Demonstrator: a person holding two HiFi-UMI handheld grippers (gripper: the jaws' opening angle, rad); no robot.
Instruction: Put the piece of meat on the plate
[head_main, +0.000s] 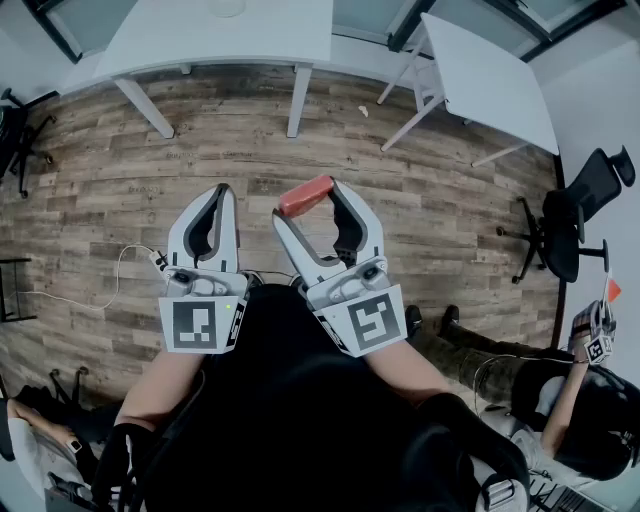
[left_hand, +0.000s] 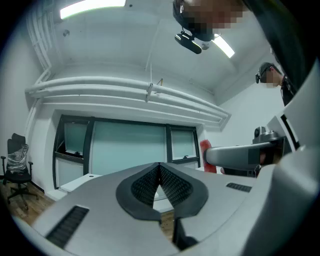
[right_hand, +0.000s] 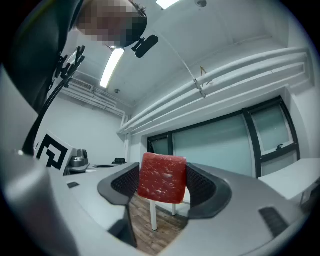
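A red slab of meat (right_hand: 162, 178) is clamped between the two black pads of my right gripper (right_hand: 163, 185), held up in the air. In the head view the piece of meat (head_main: 305, 196) shows at the tips of the right gripper (head_main: 310, 207), above a wooden floor. My left gripper (head_main: 224, 200) is beside it to the left, its jaws touching at the tips with nothing between them. The left gripper (left_hand: 160, 176) view confirms the pads meet, and the meat (left_hand: 206, 156) appears far right there. No plate is in view.
Two white tables (head_main: 225, 40) (head_main: 490, 80) stand ahead on the wood floor. A black office chair (head_main: 575, 215) is at the right, another (head_main: 20, 130) at the left. A seated person (head_main: 565, 400) with a marker cube is at lower right.
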